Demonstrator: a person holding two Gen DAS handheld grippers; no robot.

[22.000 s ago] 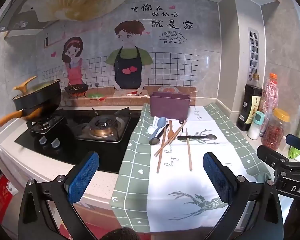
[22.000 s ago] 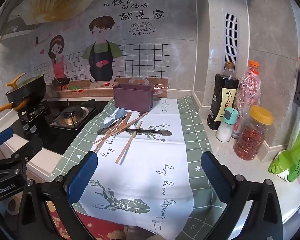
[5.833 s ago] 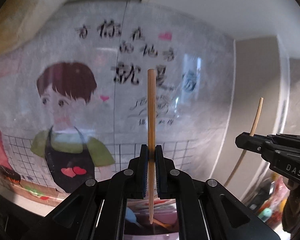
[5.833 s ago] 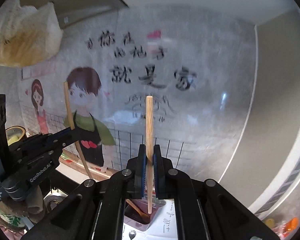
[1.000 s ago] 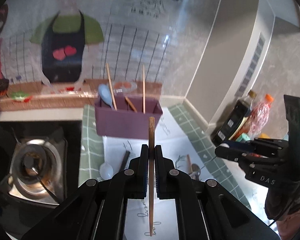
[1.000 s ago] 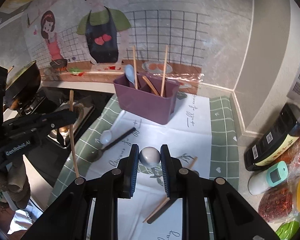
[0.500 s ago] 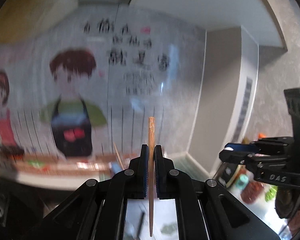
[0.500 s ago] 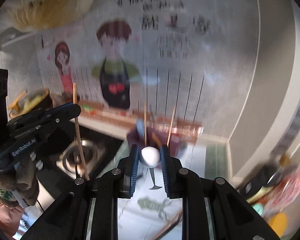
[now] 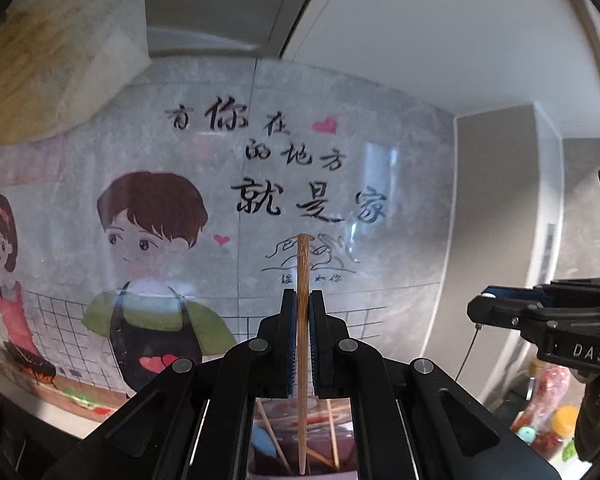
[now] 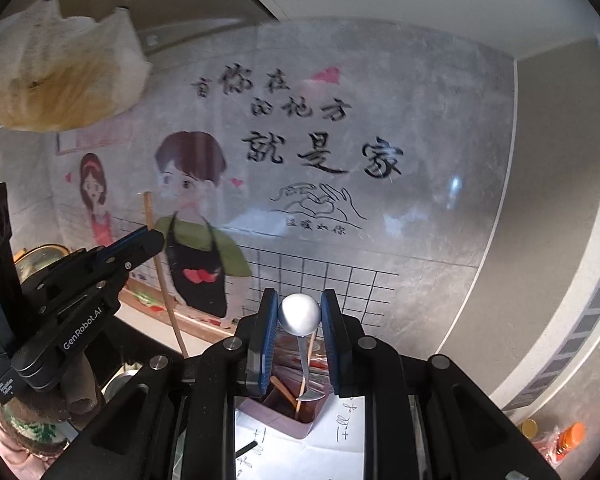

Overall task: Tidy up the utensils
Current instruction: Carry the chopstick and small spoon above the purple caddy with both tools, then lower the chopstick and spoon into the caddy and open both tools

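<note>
The left gripper has its fingers clamped on a thin, stiff wooden chopstick, held upright near its middle; it is light but could pivot in so narrow a grip. The right gripper has its fingers pressed on the bowl of a smooth metal spoon, handle hanging down, probably slippery there. Beyond and below both stands the purple plastic utensil holder on the counter.

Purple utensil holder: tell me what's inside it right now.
The purple utensil holder shows several wooden chopsticks and a light blue spoon standing inside. Its floor and most compartments are covered by gripper bodies, so a full count isn't possible.
</note>
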